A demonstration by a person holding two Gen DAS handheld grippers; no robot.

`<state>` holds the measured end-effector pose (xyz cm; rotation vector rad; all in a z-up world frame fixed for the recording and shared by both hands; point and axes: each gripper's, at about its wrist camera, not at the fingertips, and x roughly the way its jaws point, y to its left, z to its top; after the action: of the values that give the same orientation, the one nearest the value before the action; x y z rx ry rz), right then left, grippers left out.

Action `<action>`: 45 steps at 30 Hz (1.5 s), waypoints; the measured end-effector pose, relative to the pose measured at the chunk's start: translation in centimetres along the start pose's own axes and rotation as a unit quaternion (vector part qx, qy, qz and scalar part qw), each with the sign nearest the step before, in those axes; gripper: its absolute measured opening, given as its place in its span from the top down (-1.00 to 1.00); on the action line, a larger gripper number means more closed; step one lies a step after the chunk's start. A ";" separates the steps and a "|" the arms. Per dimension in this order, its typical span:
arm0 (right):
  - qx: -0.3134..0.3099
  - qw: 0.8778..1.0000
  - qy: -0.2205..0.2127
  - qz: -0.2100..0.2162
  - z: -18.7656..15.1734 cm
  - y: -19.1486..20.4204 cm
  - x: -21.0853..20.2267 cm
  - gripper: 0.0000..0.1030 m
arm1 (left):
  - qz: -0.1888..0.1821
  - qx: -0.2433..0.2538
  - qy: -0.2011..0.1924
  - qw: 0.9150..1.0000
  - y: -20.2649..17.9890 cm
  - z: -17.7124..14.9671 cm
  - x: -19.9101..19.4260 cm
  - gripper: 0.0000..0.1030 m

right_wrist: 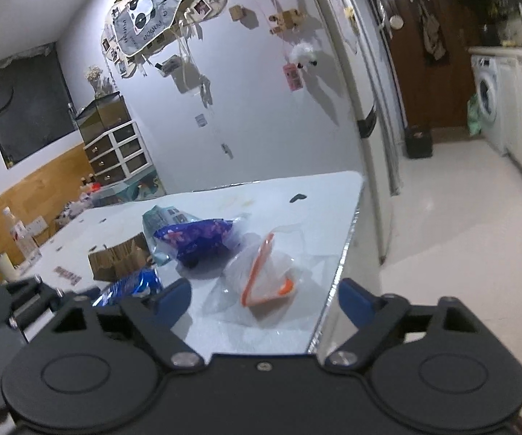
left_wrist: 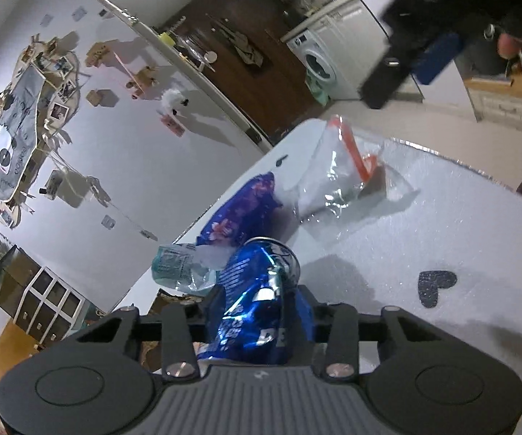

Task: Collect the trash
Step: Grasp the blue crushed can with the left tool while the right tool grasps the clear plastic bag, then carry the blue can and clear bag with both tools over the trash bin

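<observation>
Here, in the left wrist view, the left gripper (left_wrist: 261, 311) is clamping its fingers on a crushed blue can (left_wrist: 257, 301), lifted over the white surface (left_wrist: 442, 232). In the right wrist view, the right gripper (right_wrist: 264, 299) is holding its fingers wide apart with nothing between them, a clear bag with an orange strip (right_wrist: 264, 275) lying at 12 o'clock and a purple wrapper (right_wrist: 199, 235) at 11 o'clock.

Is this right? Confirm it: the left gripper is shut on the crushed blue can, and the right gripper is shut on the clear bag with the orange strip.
Not quite. The right gripper is open and empty, shown in the right wrist view; the clear bag lies on the table. The left gripper is indeed shut on the crushed blue can.
</observation>
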<state>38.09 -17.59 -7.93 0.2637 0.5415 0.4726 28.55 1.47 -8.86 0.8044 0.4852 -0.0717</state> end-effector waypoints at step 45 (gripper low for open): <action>-0.068 0.995 0.036 0.067 -5.8 9.5 -5.3 0.90 | -0.246 -0.486 -0.066 0.836 4.9 -8.6 -11.2 0.61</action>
<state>27.50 -11.40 -7.01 0.1531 0.5622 0.6491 16.41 9.65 -5.66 -0.3442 0.5069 -0.3279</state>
